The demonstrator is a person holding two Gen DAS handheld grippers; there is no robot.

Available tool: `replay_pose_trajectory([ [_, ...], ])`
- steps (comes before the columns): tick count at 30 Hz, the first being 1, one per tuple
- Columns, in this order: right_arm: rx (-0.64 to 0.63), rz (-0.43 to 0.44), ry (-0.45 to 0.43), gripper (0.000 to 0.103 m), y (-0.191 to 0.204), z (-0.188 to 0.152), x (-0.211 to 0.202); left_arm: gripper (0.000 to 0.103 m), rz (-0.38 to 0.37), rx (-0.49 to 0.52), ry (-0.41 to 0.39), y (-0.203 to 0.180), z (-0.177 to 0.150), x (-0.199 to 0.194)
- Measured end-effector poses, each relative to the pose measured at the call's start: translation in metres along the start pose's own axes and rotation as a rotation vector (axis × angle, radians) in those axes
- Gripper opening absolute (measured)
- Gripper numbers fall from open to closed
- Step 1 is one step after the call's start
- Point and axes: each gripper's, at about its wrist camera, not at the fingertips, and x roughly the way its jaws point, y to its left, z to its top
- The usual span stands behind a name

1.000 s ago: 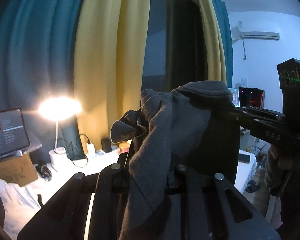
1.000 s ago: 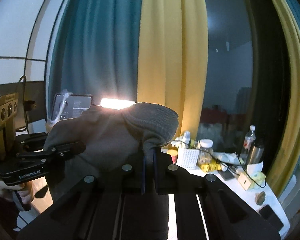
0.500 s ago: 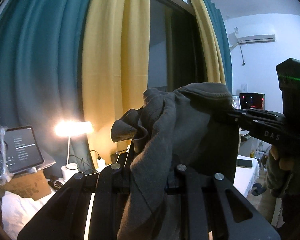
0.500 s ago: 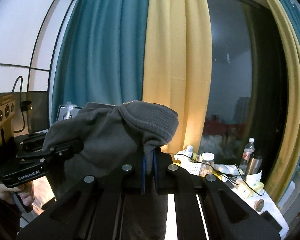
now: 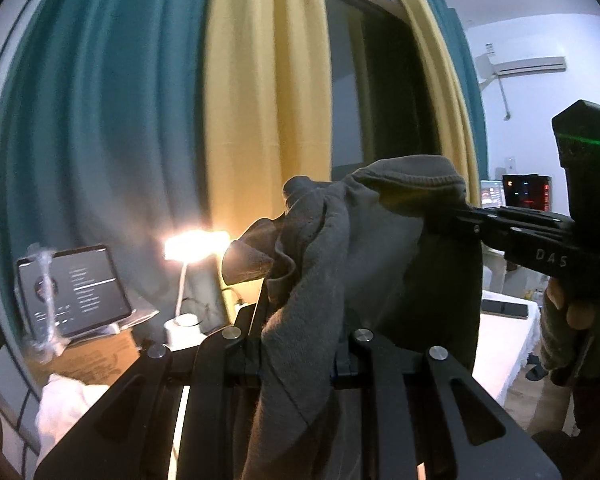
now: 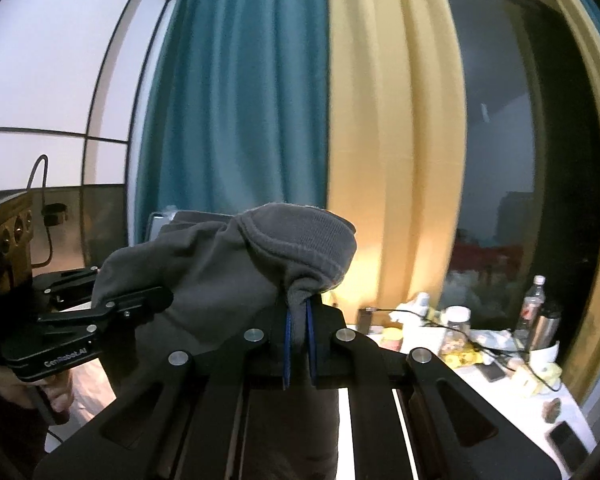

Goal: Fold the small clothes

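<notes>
A dark grey garment with a ribbed band hangs in the air between both grippers. In the left wrist view my left gripper is shut on a bunched edge of it, and the cloth drapes down over the jaws. The right gripper reaches in from the right and pinches the ribbed band. In the right wrist view my right gripper is shut on that band of the grey garment, blue pads tight on the cloth. The left gripper holds the garment's far left edge.
Teal and yellow curtains and a dark window stand behind. A lit desk lamp and a tablet sit low on the left. A cluttered white table with bottles and jars lies at lower right. A hand grips the right tool.
Both grippers have carried the stretched garment sideways and slightly up; the lamp, tablet and table have slid across and down in the views. Both grips are unchanged.
</notes>
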Motion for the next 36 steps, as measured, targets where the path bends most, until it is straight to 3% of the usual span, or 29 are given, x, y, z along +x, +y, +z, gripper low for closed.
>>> replay_pose_trajectory([
  [13, 0.004, 0.102, 0.035, 0.007, 0.039, -0.006, 0.035, 0.019, 0.096, -0.039, 0.060, 0.038, -0.018, -0.016],
  [36, 0.100, 0.052, 0.186, 0.007, 0.005, -0.044, 0.123, 0.019, 0.039, -0.070, 0.210, 0.055, -0.040, 0.060],
])
